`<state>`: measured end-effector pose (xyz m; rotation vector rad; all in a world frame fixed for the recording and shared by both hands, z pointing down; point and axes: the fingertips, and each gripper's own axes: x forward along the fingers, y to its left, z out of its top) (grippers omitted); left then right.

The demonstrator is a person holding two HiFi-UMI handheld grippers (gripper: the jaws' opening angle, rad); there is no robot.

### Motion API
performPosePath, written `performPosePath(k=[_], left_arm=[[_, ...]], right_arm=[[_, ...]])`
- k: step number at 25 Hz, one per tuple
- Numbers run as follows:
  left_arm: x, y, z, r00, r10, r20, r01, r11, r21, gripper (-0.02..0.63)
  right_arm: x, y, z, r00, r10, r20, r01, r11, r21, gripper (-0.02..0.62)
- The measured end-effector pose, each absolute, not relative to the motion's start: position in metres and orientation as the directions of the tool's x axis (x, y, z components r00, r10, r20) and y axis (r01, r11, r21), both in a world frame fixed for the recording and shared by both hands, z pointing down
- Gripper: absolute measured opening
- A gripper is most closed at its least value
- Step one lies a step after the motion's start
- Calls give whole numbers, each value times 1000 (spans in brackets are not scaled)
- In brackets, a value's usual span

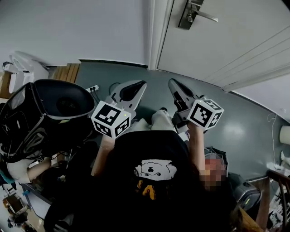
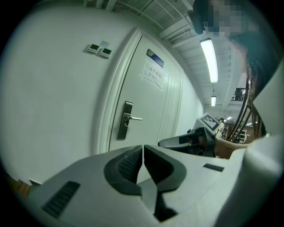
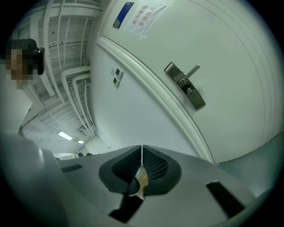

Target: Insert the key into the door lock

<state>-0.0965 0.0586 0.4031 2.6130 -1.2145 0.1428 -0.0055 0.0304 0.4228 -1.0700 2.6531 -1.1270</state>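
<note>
The white door (image 1: 235,41) carries a metal lock plate with a lever handle (image 1: 194,13), far ahead of both grippers. My right gripper (image 1: 174,85) is shut on a small brass-coloured key (image 3: 141,178), which sits deep between the ribbed pads (image 3: 154,165). In the right gripper view the lock plate (image 3: 185,85) lies up and to the right of my right gripper (image 3: 142,150). My left gripper (image 1: 137,87) is shut with nothing in it. The left gripper view shows my left gripper (image 2: 143,148), the lock plate (image 2: 125,120) beyond it, and my right gripper (image 2: 188,141) alongside.
A black bag (image 1: 50,113) lies on the grey floor at the left, with a power strip (image 1: 93,88) beside it. A paper notice (image 2: 153,74) is stuck on the door, and two wall switches (image 2: 100,49) sit left of the door frame (image 2: 113,97).
</note>
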Motion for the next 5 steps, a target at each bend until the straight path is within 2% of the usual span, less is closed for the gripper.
performPosePath(k=[5], left_arm=[[-95, 72, 406, 655, -730, 194, -755, -629, 184, 17]], right_arm=[[7, 41, 420, -731, -657, 188, -597, 480, -643, 11]])
